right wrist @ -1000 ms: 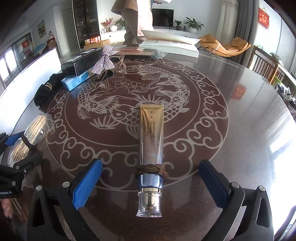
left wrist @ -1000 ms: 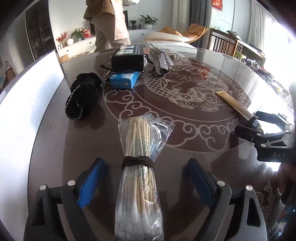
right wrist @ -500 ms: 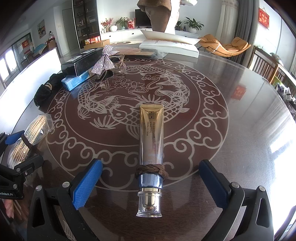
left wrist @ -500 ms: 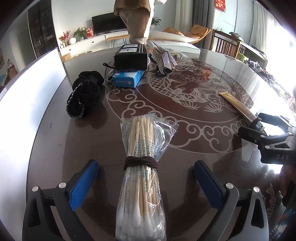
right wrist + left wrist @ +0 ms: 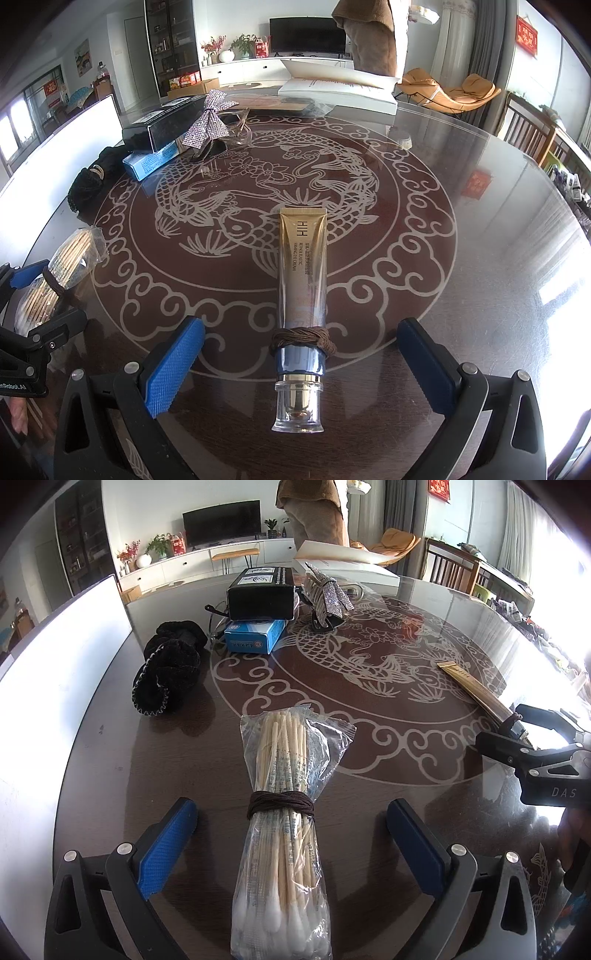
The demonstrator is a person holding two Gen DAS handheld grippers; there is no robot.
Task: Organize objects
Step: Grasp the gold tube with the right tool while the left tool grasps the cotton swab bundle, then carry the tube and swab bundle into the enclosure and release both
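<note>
Both hand-held grippers spread wide over banded items on the table.

The left hand-held gripper (image 5: 291, 830) has its fingers apart around a swab bag (image 5: 282, 834) lying between them untouched; the right hand-held gripper (image 5: 301, 354) is likewise apart around a cream tube (image 5: 301, 284). Farther off lie a black scrunchie (image 5: 168, 672), a blue box (image 5: 255, 637), a black box (image 5: 260, 594) and a glittery bow (image 5: 328, 596) on the table (image 5: 480, 258).

left hand-held gripper (image 5: 291, 834): jaws wide apart | right hand-held gripper (image 5: 301, 354): jaws wide apart
</note>
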